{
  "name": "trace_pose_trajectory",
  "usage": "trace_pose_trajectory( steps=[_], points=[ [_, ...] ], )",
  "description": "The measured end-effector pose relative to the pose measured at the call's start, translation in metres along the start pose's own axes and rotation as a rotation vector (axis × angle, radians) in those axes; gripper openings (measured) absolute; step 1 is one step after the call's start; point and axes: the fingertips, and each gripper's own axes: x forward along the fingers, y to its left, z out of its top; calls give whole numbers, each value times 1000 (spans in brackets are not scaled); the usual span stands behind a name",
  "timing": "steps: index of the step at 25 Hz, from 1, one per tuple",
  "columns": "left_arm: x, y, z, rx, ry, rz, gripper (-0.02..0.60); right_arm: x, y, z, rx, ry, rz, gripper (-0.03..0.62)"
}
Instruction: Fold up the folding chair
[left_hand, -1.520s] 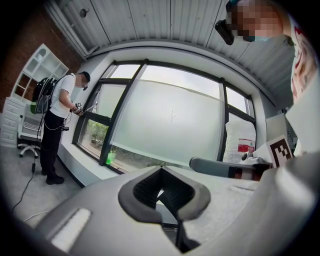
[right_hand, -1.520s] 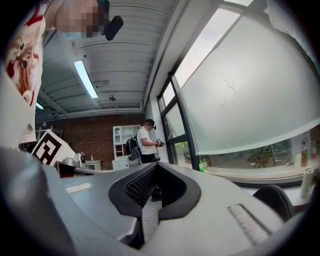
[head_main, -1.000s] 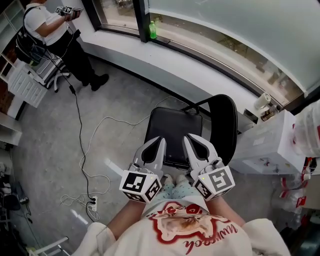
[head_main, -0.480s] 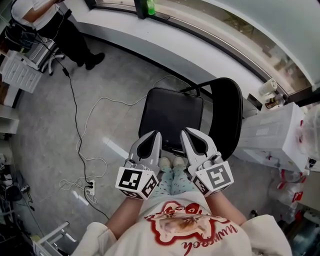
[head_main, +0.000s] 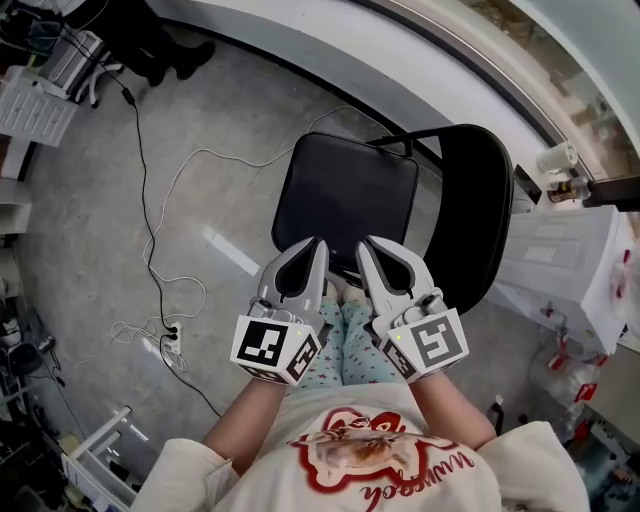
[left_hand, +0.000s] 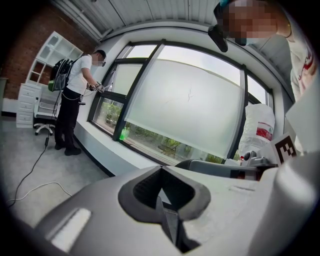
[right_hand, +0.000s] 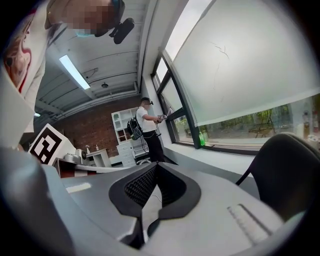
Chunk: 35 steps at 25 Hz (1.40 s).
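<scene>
The folding chair (head_main: 345, 190) stands unfolded on the grey floor (head_main: 100, 250), with its black seat flat and its black backrest (head_main: 476, 215) upright along the seat's right side. Both tools hang side by side over the near edge of the seat, their tips pointing across it. Whether either tip touches the seat cannot be told from above.

The left gripper (head_main: 312, 255) sits at the near left part of the seat, and its marker cube (head_main: 275, 348) lies back toward the person's body. In the left gripper view, the left gripper (left_hand: 161, 172) has its jaws together at the tips, with only the hollow between the dark pads behind them, and nothing is held.

The right gripper (head_main: 368, 250) sits just beside it, nearer the backrest, with its cube (head_main: 425, 345) behind it. In the right gripper view, the right gripper (right_hand: 155, 167) also has its jaws closed tip to tip on nothing. The chair's backrest (right_hand: 285, 170) rises dark at the right edge of that view.

The person's patterned trouser legs (head_main: 345, 350) show between the two cubes, just short of the seat. A white cable (head_main: 160, 215) trails over the floor to the left of the chair and ends at a power strip (head_main: 170, 342). A white cabinet (head_main: 560, 262) stands just beyond the backrest. Well away from the chair, another person (left_hand: 74, 100) stands at the window, and a green bottle (left_hand: 123, 134) stands on the sill.
</scene>
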Motion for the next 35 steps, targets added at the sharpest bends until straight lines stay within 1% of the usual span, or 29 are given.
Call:
trace_pose_trajectory(
  steps=[5,11,14,18,27,35],
  points=[
    [1,10,-25,-17,32,17,2,11,-1,-25,24,22,3,26],
    [11,31,-54,-48,61,57,2,24,-18,-58,50,58,-12,26],
    [15,37,-63,-57,72,69,2,28,-25,-71,69,73,-26,26],
    [26,49,-70,-51,58,67,2,42,-29,-88,89,78,-40,26],
    [35,68,-111,-71,81,80,2,52,-36,-132,133,99,-71,26],
    [45,86,-137,-89,88,78,2,64,-44,-164,156,116,-101,26]
  ],
)
